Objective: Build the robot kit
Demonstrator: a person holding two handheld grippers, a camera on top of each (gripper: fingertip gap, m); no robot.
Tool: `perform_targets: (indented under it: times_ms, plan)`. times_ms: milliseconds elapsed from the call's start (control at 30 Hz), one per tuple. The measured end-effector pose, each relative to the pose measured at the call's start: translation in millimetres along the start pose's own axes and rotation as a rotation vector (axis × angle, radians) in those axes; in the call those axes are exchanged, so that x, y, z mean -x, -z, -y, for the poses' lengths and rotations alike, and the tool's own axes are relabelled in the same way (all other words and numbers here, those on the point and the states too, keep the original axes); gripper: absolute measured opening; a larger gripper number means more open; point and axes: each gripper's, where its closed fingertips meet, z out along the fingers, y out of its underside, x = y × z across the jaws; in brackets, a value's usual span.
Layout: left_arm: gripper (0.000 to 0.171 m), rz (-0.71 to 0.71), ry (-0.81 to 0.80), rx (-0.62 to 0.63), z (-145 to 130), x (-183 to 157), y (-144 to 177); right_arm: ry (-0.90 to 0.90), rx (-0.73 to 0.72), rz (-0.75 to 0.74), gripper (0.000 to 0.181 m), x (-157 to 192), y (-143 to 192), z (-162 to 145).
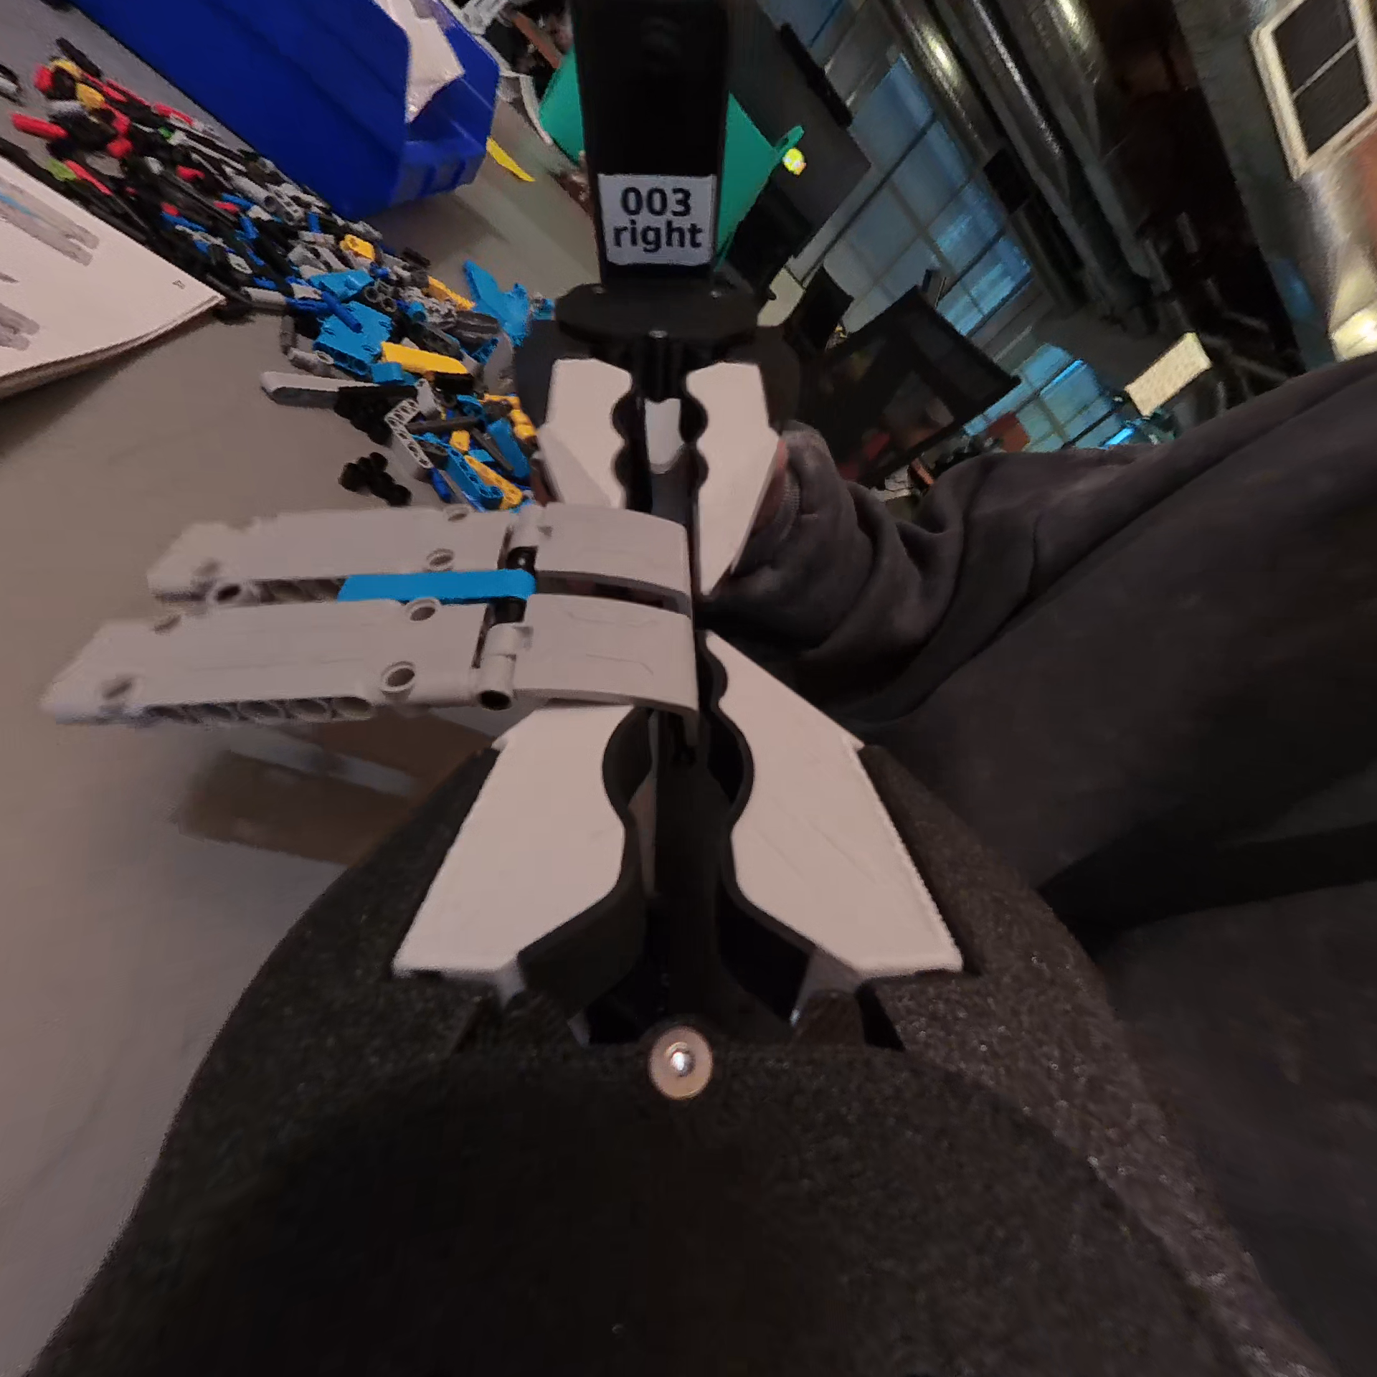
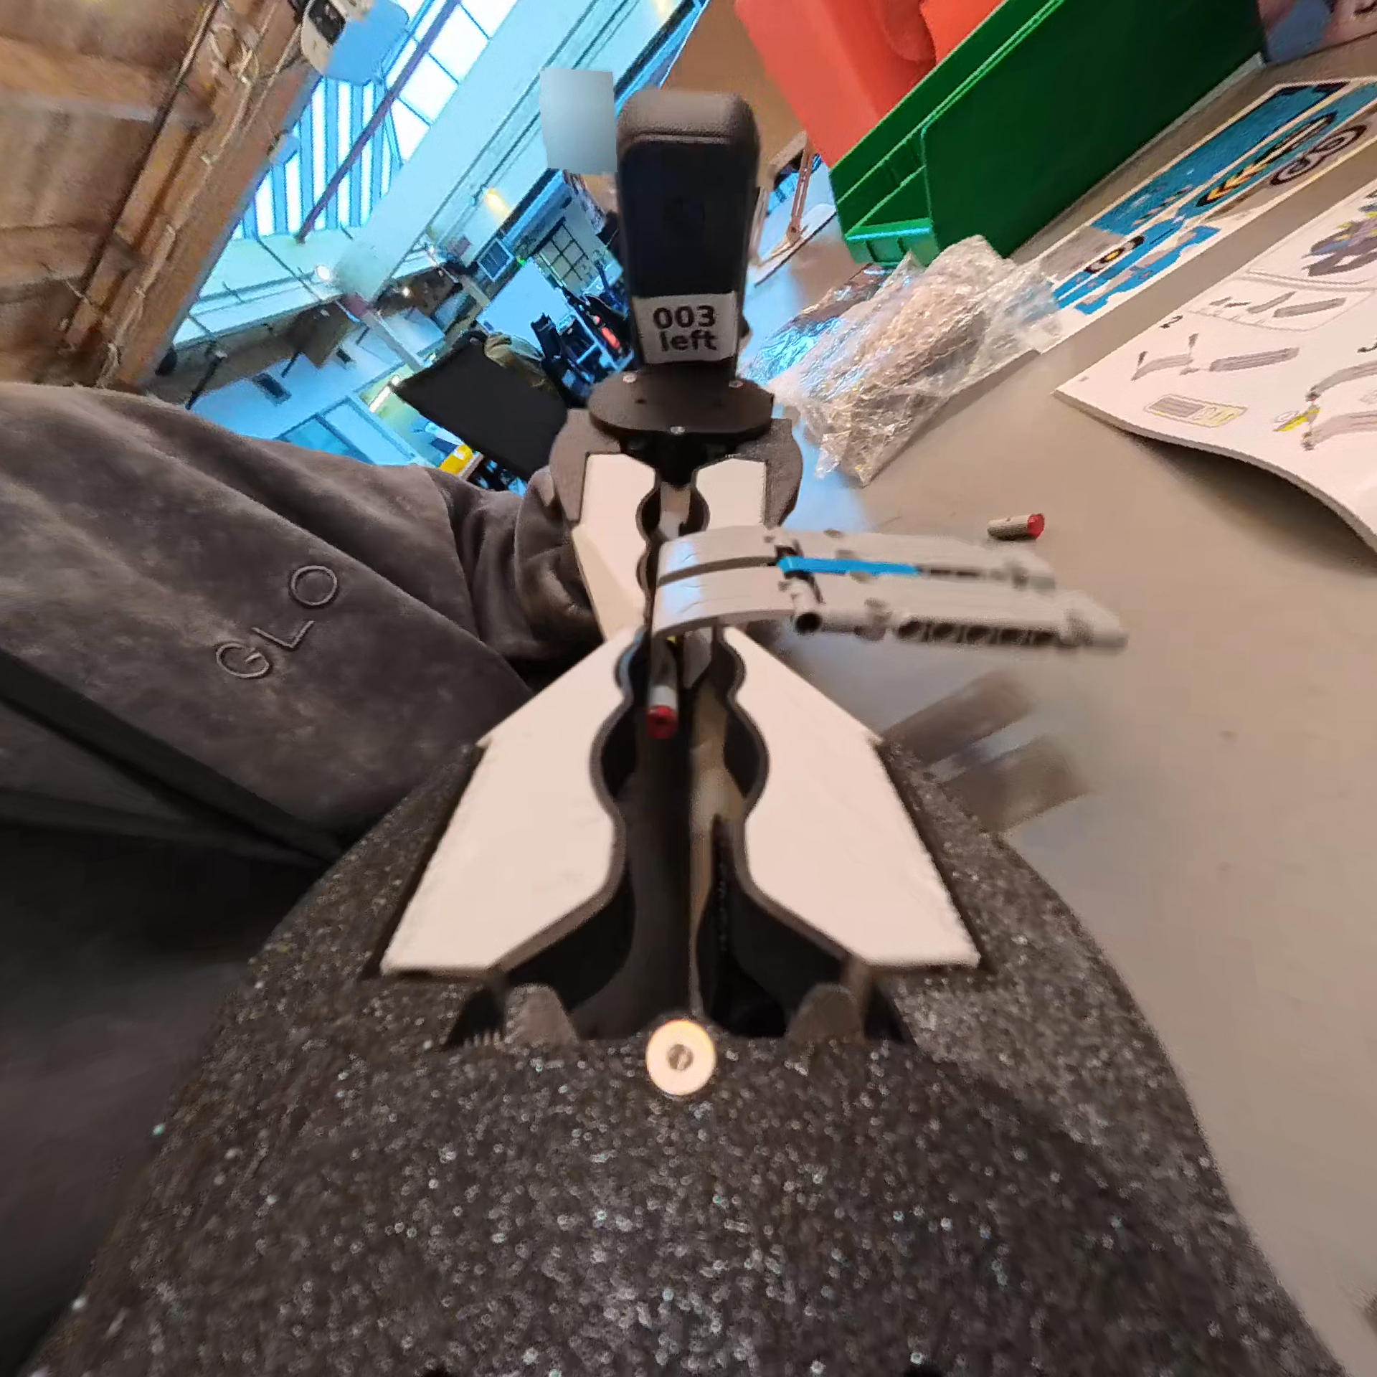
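A grey assembly (image 1: 358, 656) of two long panels with a blue beam (image 1: 439, 586) between them hangs above the grey table (image 1: 112, 857). My left gripper (image 1: 697, 700) is shut on its curved right end. My right gripper (image 1: 663, 477) faces it from beyond, fingertips right behind that same end. In the right wrist view my right gripper (image 2: 674, 648) is shut on a small grey pin with a red tip (image 2: 659, 708), right next to the assembly (image 2: 931, 596). The left gripper (image 2: 663, 544) shows beyond it.
A pile of loose bricks (image 1: 387, 358), a blue bin (image 1: 335, 89) and an open booklet (image 1: 74, 298) lie at the left. A green bin (image 2: 1006, 149), a plastic bag (image 2: 909, 343), a sticker sheet (image 2: 1207, 171) and a loose red-tipped pin (image 2: 1015, 526) lie on the table. A person's dark sleeve (image 1: 1043, 596) is close. Less than 4 cm separates the two grippers' tips.
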Motion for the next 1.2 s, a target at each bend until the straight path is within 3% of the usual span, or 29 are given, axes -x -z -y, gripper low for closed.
perform_targets:
  times_ms: [33,167,267,400,533,700,800,1200]
  plan:
    - [0.006,0.021,-0.004,-0.007,2,3,1,-0.021,-0.01,0.011,0.006,0,1,1]
    - [0.015,0.052,-0.004,-0.048,9,8,12,-0.089,-0.068,0.022,0.001,-4,12,10]
    - [0.015,0.004,0.053,-0.134,22,6,24,-0.103,-0.097,0.048,0.002,-2,21,15]
    - [0.002,-0.037,0.078,-0.149,24,3,24,-0.086,-0.114,0.046,0.002,0,19,18]
    - [0.0,-0.091,0.161,-0.224,33,1,26,-0.095,-0.111,0.057,0.027,3,12,16]
    - [0.001,-0.049,0.174,-0.255,36,8,21,-0.129,-0.115,0.044,0.017,0,-1,16]
    - [0.001,-0.034,0.15,-0.245,35,7,19,-0.121,-0.093,0.024,0.008,-3,-3,12]
    - [0.003,0.033,0.022,-0.134,26,6,18,-0.088,-0.056,0.022,0.005,-1,-5,5]
